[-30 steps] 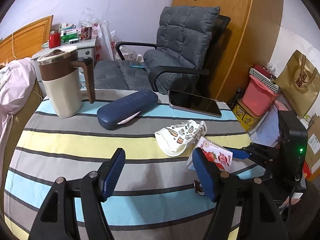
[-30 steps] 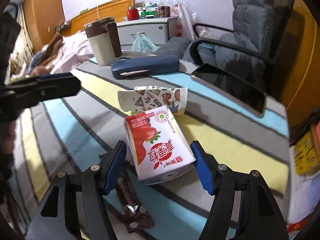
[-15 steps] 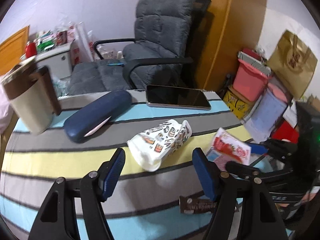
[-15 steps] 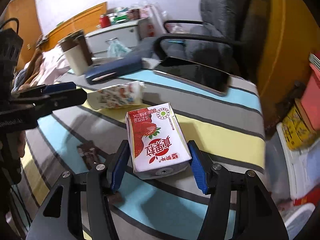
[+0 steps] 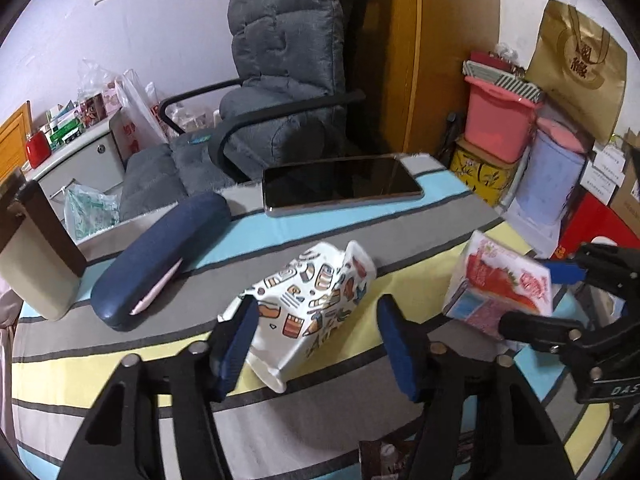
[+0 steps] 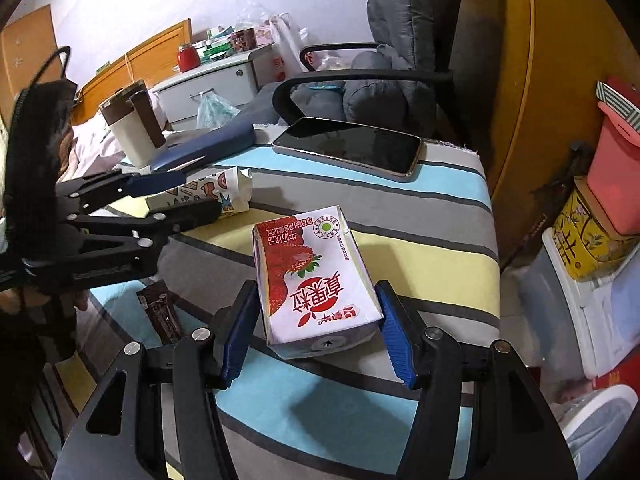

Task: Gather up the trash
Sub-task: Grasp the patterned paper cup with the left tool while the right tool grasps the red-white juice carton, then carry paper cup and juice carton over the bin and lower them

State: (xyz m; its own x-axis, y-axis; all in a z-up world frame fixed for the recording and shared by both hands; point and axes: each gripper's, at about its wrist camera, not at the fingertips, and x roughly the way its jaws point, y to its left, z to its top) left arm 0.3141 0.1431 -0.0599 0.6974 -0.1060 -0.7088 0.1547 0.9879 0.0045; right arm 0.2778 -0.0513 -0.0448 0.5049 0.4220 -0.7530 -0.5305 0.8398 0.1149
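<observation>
A red and white strawberry milk carton (image 6: 316, 284) sits between the blue pads of my right gripper (image 6: 318, 336), which is shut on it and holds it above the striped table (image 6: 432, 256); it also shows in the left wrist view (image 5: 500, 284). My left gripper (image 5: 316, 344) is open, its jaws on either side of a crumpled white paper cup with cartoon prints (image 5: 308, 308) lying on the table. A brown snack wrapper (image 6: 160, 312) lies near the front edge.
A phone (image 5: 340, 184), a navy glasses case (image 5: 160, 248) and a cream and brown jug (image 6: 132, 128) are on the table. A grey armchair (image 5: 280, 80) stands behind it. Pink and yellow boxes (image 6: 600, 200) are stacked on the floor at the right.
My right gripper closed on the milk carton and lifted it off the table. My left gripper moved forward and right until its open jaws flank the paper cup.
</observation>
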